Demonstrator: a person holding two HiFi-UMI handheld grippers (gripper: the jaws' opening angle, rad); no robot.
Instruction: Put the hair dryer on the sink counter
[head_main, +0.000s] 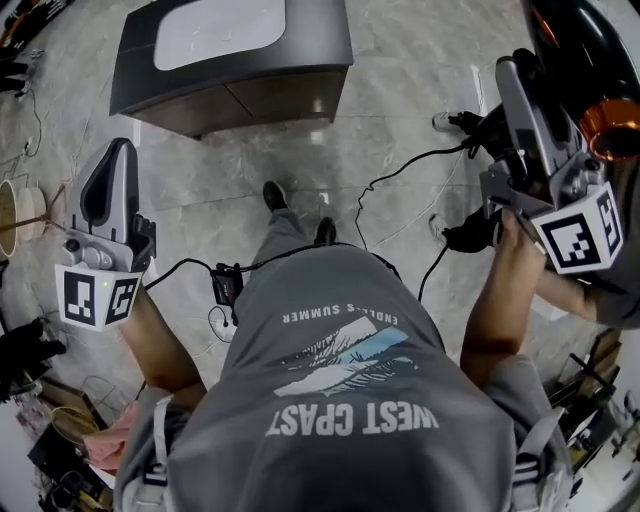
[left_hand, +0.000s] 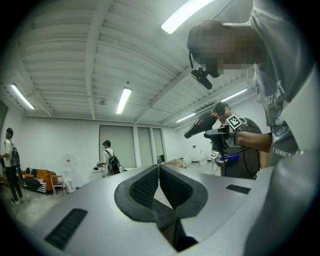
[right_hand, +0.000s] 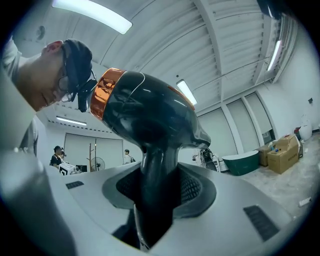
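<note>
The hair dryer (right_hand: 145, 115) is black and glossy with a copper ring at its back end. Its handle stands between the pads of my right gripper (right_hand: 156, 192), which is shut on it. In the head view the hair dryer (head_main: 575, 45) is held up at the top right in the right gripper (head_main: 515, 85), well above the floor. The sink counter (head_main: 260, 95), a dark cabinet with a white basin, stands on the floor at the top centre. My left gripper (head_main: 108, 185) is raised at the left, shut with nothing between its pads (left_hand: 145, 187). The left gripper view also shows the hair dryer (left_hand: 200, 125) far off.
A black cable (head_main: 400, 170) trails over the grey tiled floor from the right side. Clutter lies at the lower left (head_main: 40, 440). Cardboard boxes (right_hand: 282, 152) and a green tub (right_hand: 241, 162) stand far off. Other people (left_hand: 109, 155) stand at the back of the room.
</note>
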